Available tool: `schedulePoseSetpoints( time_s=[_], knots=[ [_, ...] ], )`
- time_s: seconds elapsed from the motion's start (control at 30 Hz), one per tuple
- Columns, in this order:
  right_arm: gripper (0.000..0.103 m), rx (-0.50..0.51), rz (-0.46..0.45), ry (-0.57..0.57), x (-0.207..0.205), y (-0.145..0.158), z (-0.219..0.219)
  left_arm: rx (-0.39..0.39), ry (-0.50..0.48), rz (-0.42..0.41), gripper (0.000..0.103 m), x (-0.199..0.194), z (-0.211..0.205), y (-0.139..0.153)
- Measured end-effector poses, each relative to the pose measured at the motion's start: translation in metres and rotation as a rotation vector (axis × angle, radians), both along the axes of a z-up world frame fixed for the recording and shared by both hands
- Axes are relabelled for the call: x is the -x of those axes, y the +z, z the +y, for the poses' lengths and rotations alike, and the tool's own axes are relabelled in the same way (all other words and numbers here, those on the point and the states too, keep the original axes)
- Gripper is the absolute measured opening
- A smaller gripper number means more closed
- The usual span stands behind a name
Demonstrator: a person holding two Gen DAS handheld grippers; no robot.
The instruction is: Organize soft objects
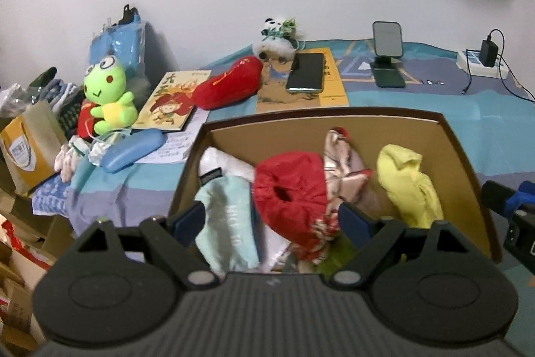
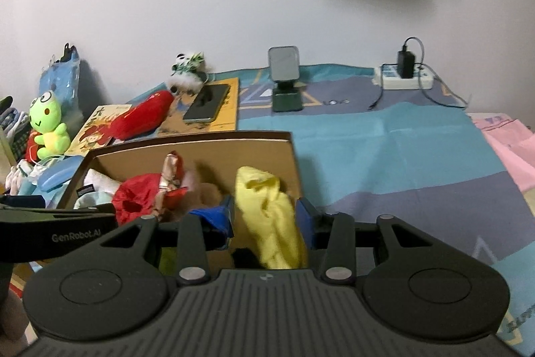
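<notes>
An open cardboard box stands on the blue bedspread. It holds a mint cloth, a red cloth, a patterned scarf and a yellow cloth. My left gripper hangs open and wide over the box's near side, with nothing pressed between its fingers. My right gripper hovers by the box's right wall, open with a narrow gap. The yellow cloth shows through that gap, lying loose in the box.
A green frog plush, a red plush and a panda plush sit behind the box. With them are books, a phone, a blue case, a phone stand and a power strip. A paper bag stands left.
</notes>
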State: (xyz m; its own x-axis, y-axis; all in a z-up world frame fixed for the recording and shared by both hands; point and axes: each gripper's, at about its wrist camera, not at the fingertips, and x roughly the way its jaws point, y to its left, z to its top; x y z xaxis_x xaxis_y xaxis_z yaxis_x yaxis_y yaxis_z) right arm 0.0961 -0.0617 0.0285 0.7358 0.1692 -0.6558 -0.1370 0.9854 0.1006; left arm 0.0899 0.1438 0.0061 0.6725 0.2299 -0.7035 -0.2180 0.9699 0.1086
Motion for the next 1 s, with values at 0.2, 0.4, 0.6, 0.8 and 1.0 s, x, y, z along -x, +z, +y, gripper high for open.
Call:
schedulePoseSetpoints(
  time_s=[0.2,0.4,0.6,0.8,1.0],
  knots=[
    [0.024,-0.003,0.032,0.000,-0.010,-0.011,0.021,0.029,-0.025,0.030,0.086,-0.012,0.021,-0.014],
    [0.024,0.015,0.049,0.003,-0.019,-0.018,0.036,0.037,-0.030,0.025,0.086,-0.020,0.034,-0.022],
    [0.024,0.036,0.075,-0.003,-0.026,-0.026,0.046,0.063,-0.050,0.027,0.086,-0.026,0.043,-0.029],
    [0.024,0.059,0.078,0.002,-0.030,-0.030,0.054,0.081,-0.049,0.033,0.086,-0.032,0.051,-0.035],
    [0.024,0.060,0.081,-0.009,-0.031,-0.033,0.055,0.097,-0.061,0.001,0.077,-0.032,0.055,-0.037]
  ],
)
